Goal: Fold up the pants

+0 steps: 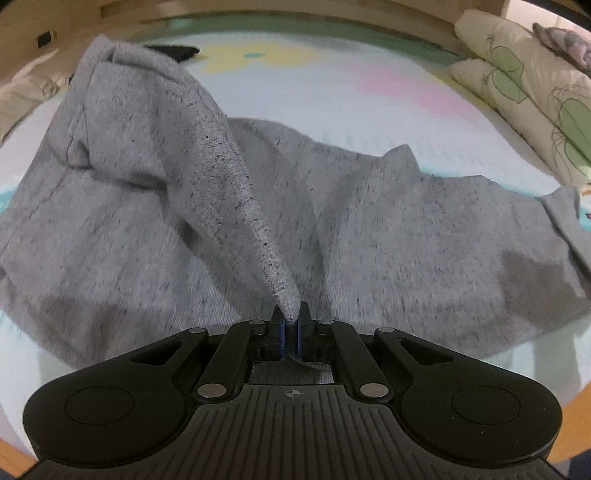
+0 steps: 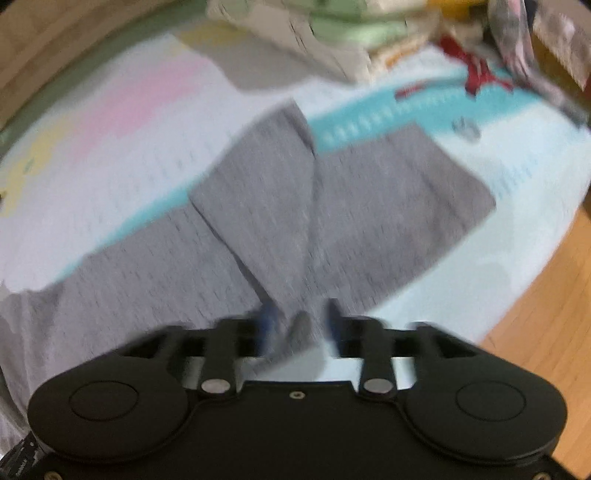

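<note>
left tool (image 1: 290, 319): clamped on a pulled-up fold of the grey pants (image 1: 207, 192) | right tool (image 2: 299, 325): jaws apart, cloth between, unpressed | pants: spread across the bed (image 1: 332, 85) | around: pillows (image 1: 524, 85) far right, dark item (image 1: 173, 51) far left, red thing (image 2: 476, 70) blurred

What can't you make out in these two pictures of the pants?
- Left view: the pants run off the left edge; the left tongs hide the near hem.
- Right view: motion blur smears the right tongs and the pile by the pillows.
</note>
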